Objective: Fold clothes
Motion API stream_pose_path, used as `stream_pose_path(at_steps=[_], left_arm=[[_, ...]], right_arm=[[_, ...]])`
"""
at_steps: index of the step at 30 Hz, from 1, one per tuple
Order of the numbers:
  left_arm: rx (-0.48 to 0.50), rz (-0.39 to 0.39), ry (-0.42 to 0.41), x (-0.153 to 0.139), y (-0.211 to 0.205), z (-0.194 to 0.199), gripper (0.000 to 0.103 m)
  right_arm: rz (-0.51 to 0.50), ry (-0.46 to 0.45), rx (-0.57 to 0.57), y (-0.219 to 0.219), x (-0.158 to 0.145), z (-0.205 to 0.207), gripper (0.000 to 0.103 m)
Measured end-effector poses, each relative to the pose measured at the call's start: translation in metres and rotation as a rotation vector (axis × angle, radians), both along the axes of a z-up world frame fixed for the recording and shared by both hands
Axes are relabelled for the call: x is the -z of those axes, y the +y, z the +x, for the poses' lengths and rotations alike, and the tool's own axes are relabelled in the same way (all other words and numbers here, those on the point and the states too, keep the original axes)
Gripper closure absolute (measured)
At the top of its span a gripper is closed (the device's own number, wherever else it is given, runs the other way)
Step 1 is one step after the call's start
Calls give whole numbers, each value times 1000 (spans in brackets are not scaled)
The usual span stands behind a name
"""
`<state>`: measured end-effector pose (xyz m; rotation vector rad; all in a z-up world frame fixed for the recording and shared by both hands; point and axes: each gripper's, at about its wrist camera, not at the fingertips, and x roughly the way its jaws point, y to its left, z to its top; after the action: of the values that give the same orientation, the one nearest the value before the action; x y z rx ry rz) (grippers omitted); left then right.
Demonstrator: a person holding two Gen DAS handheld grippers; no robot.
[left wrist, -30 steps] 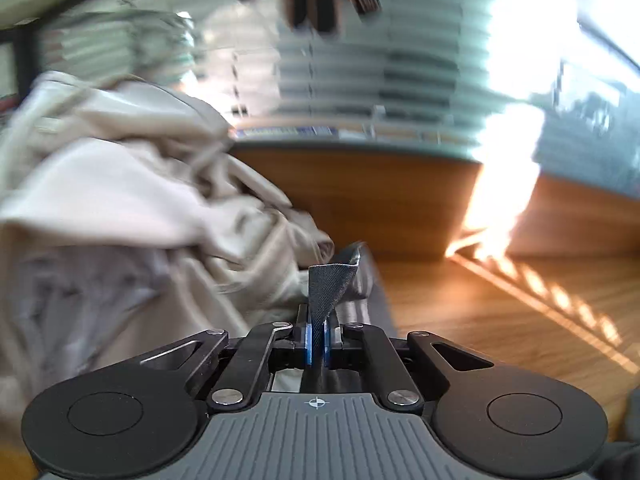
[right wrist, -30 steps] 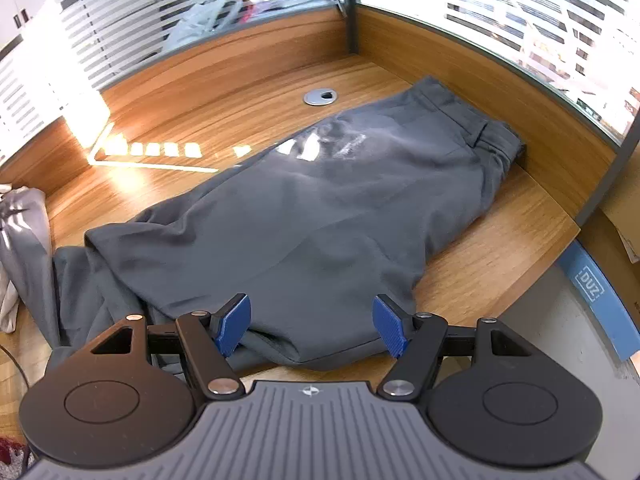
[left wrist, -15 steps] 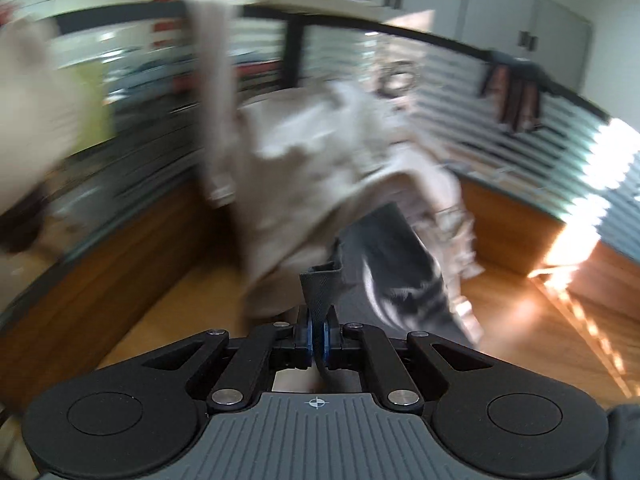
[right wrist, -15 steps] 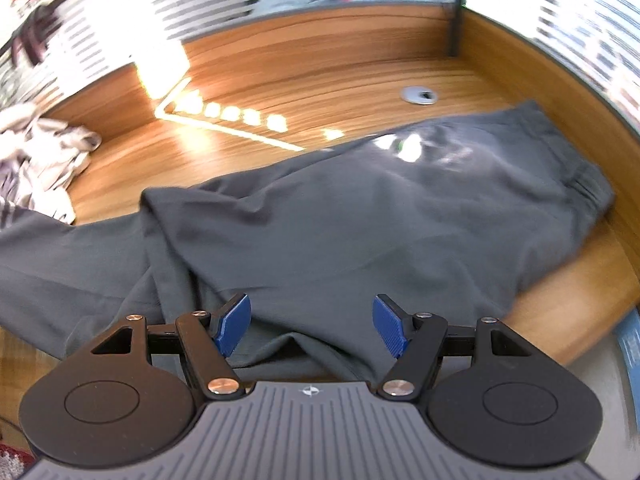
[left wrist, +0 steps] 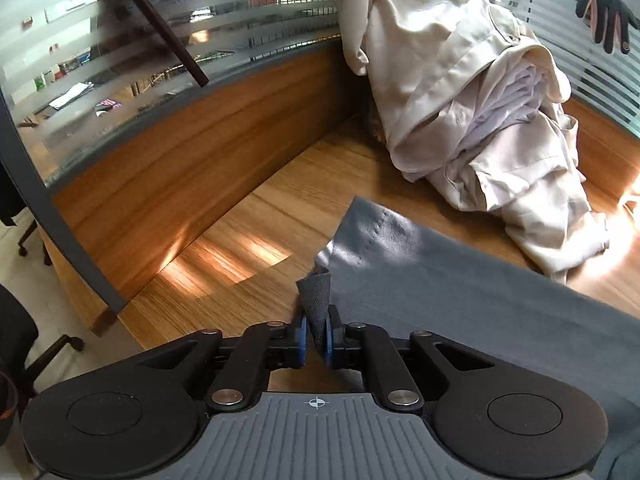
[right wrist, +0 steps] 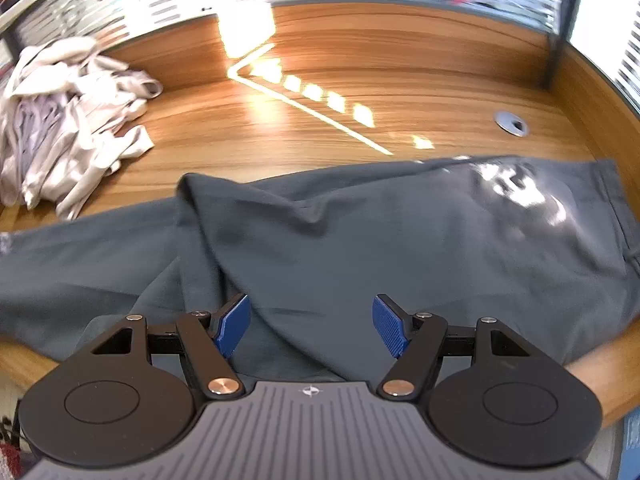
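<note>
On the wooden desk lie grey trousers, near edge hidden behind the right gripper, jaws wide, empty. Left gripper jaws opening, hem fold between them; beige pile at 1 o'clock.

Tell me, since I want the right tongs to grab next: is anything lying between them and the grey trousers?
Nothing visible. The right tongs hang open directly over the dark grey fabric trousers spread on the wooden desk. The cream pile of crumpled clothes sits off at the left, clear of that path.
</note>
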<state>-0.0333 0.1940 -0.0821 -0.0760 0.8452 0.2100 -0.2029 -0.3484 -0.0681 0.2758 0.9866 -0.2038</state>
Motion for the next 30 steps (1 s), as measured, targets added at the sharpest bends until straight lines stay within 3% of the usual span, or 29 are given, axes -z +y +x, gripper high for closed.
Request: stream_pose_path(at_steps=[3,7,10,15,17,21,27,29,30], left_arm=[[2,11,-60,-10,-2,-15,42],[8,27,-147,-28,-15,-40,17],[7,42,-165,-36,-38,-63,17],[7,55,-185,-47,-85,-104,16],[18,44,-189,-47,-107,-121,16],[61,29,-193,-43,-151,-152,16],[163,35,-213,-36,-208,-190,16],[205,35,-214,-33,-224,-199,16],[225,34,-215,-33,-232,-203,16]], right_arm=[[24,14,-109,9,-2,8,31],[55,48,-329,25,1,20,44],[83,101,-521,34,9,32,51],[114,217,-773,45,29,47,54],[112,259,-815,46,40,50,56],[148,323,-891,48,57,51,69],[218,368,-974,52,66,50,73],[248,389,-995,54,69,52,77],[262,396,-999,54,69,54,84]])
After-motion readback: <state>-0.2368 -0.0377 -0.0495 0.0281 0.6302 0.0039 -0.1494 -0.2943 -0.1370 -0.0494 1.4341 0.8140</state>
